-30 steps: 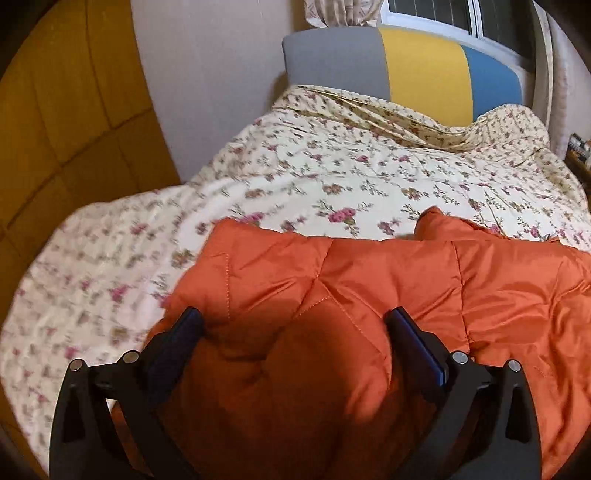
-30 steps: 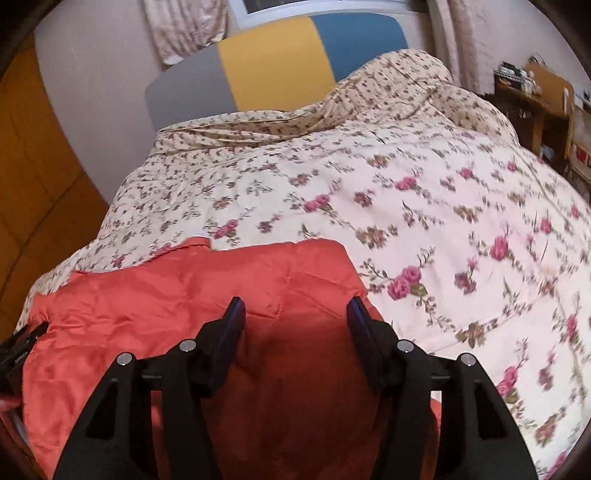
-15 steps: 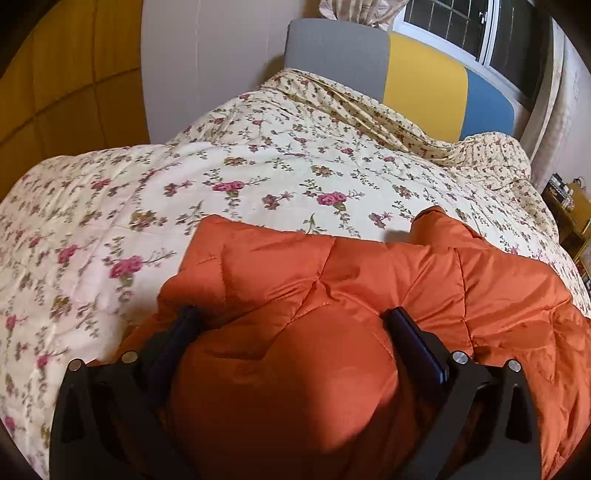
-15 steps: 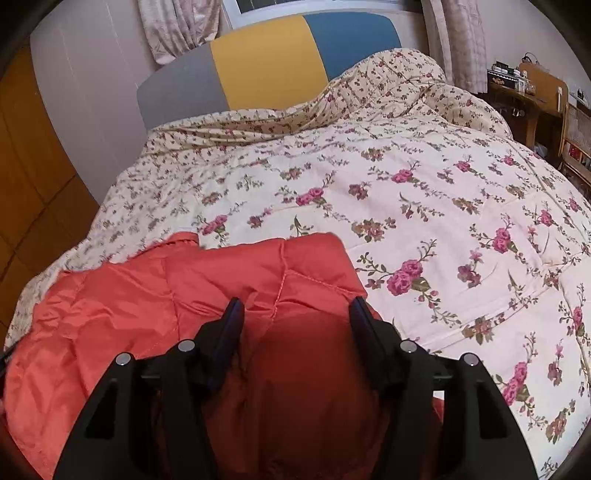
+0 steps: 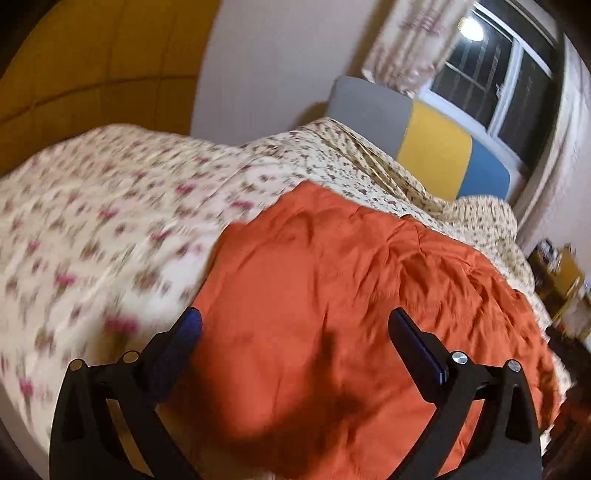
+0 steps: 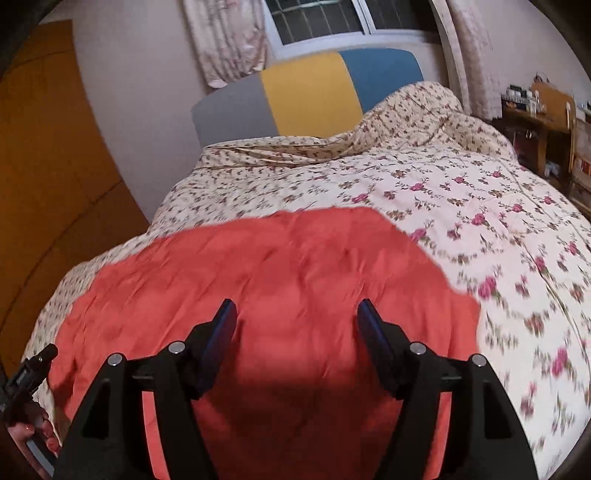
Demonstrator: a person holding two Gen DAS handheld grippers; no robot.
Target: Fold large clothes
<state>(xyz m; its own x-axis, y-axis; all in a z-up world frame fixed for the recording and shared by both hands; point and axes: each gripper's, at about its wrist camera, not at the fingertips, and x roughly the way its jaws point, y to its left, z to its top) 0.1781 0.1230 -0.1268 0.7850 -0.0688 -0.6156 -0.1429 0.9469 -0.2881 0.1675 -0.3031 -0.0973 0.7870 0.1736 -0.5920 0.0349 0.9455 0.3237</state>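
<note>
An orange quilted jacket [image 5: 351, 295] lies spread on the floral bed cover [image 5: 92, 229]. It also shows in the right wrist view [image 6: 277, 273]. My left gripper [image 5: 293, 325] is open and empty, above the jacket's left part. My right gripper [image 6: 295, 314] is open and empty, above the jacket's near right part. Both views are blurred by motion. The left gripper's edge [image 6: 31, 367] and the hand holding it show at the right wrist view's lower left.
A grey, yellow and blue headboard [image 6: 306, 92] stands at the far end under a window [image 6: 317, 18] with curtains. Yellow wall panels [image 5: 92, 66] line the left side. A wooden desk with clutter [image 6: 539, 122] stands to the right of the bed.
Both grippers have lifted up and back from the jacket. The bunched fabric between the fingers now lies flatter and spread wider. The left view has swung to the right.
</note>
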